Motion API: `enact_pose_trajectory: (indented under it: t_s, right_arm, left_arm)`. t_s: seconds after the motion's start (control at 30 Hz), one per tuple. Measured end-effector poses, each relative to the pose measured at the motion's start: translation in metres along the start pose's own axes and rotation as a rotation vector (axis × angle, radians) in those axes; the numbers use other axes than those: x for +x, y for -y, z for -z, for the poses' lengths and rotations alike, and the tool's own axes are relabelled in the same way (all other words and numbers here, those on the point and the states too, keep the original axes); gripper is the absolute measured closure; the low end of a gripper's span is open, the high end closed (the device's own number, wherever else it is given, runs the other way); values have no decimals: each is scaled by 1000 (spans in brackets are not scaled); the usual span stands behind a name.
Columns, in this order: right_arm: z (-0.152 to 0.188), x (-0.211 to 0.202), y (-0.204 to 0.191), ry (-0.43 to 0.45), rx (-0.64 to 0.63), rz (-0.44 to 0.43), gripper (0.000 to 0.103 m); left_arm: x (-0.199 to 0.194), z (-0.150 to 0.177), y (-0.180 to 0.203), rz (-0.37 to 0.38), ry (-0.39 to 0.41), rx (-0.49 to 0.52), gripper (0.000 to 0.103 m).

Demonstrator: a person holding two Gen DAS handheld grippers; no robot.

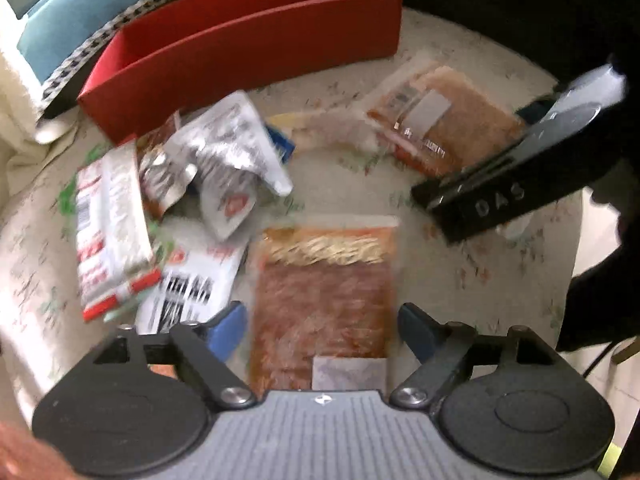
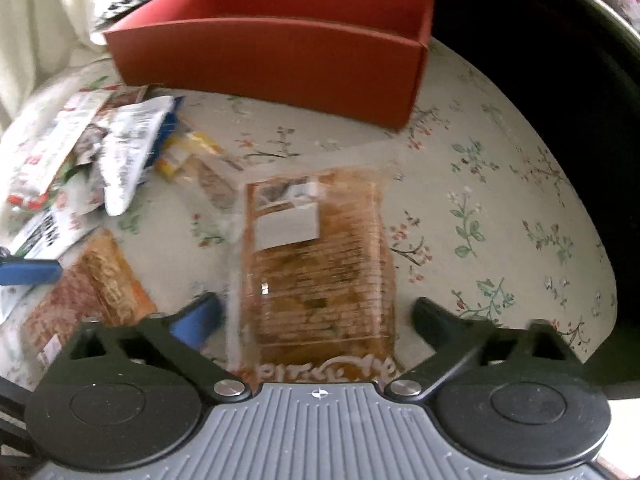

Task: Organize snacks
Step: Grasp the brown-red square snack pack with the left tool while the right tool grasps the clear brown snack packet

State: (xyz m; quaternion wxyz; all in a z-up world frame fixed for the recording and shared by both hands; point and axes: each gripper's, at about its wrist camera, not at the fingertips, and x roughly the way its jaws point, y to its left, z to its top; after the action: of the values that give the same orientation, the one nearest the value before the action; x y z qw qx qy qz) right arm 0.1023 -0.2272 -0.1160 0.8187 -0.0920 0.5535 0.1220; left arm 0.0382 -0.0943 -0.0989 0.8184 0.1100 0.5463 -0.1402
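Lying flat on a floral tablecloth (image 2: 500,200), two clear packets of orange-brown snacks sit near a red box (image 2: 280,60). The left gripper (image 1: 322,334) is spread wide around one packet (image 1: 324,300); the right gripper (image 2: 316,316), also spread, straddles the other packet (image 2: 320,272), pinching nothing.

A round tabletop (image 2: 500,184) wears a pale cloth printed with small flower sprigs. At the upper left of the left wrist view sit a teal cushion (image 1: 92,8), a strip of black-and-white houndstooth fabric (image 1: 100,40) and a cream cloth (image 1: 16,80). Beyond the table's right edge the room falls into deep shadow; soft daylight comes from the left.
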Motion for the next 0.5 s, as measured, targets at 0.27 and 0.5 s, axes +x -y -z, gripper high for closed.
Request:
enact_pose_trajectory:
  t_s: [0.27,0.5]
  right_arm:
    - [8,-14,-1,6,38,-12,27]
    - [19,-21,5,3,118,-39,31]
  left_arm:
    - [-4,-7,-4,53,53,-2,43]
    - [-18,-2,-12,37,109,-12,44]
